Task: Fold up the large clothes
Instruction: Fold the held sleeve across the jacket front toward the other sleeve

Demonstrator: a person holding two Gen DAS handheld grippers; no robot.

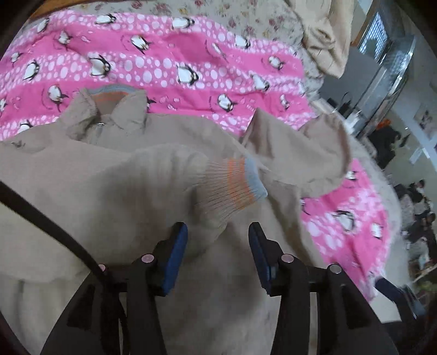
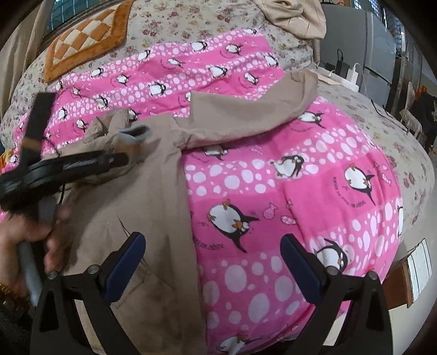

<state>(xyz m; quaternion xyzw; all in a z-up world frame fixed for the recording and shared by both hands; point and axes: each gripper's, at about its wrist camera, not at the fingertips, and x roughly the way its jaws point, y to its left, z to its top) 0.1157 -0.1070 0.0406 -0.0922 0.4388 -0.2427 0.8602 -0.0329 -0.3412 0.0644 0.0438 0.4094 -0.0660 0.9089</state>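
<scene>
Two grippers are what I'm working with, and both have their jaws spread with nothing between them. My left gripper (image 1: 218,247) hovers just above the tan jacket (image 1: 114,174), its blue pads (image 1: 177,254) on either side of a sleeve whose ribbed cuff (image 1: 235,183), striped orange and grey, lies folded across the body of the garment. I can see the collar (image 1: 112,95) with matching trim at the far end, and the other sleeve (image 1: 300,153) flung out to the right. The jacket lies spread on a pink penguin blanket (image 1: 169,60) that covers the bed.

From my right gripper (image 2: 213,259) the jaws are wide apart, straddling the jacket's right edge (image 2: 174,207): one pad over tan cloth, the other over the pink blanket (image 2: 314,174). The left gripper (image 2: 82,163) shows as a dark blur at the left, over the jacket's collar end, with the hand (image 2: 32,234) holding it below. A floral sheet (image 2: 191,24) and a checked cushion (image 2: 87,35) lie beyond.
</scene>
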